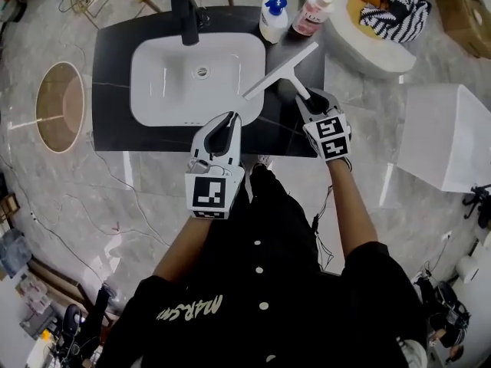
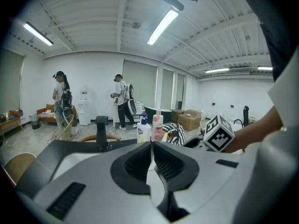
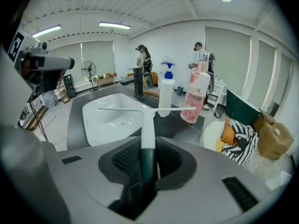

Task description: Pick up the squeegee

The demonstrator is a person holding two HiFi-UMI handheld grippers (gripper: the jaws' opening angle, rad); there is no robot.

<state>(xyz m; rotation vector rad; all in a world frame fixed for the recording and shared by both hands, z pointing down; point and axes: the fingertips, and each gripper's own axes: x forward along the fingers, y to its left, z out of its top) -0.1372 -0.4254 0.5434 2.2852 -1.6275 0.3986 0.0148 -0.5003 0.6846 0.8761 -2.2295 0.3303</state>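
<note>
Now | right gripper: tilted down, jaws clamping squeegee handle | left gripper: jaws closed, empty

A white rectangular ceramic basin sits sunk in a dark stone countertop, with a black tap at its far edge. Beside the tap stand a white bottle with a blue pump cap and a pink bottle with a white cap, close together. A black-and-white striped cloth lies in a round white tub on the marble floor.
</note>
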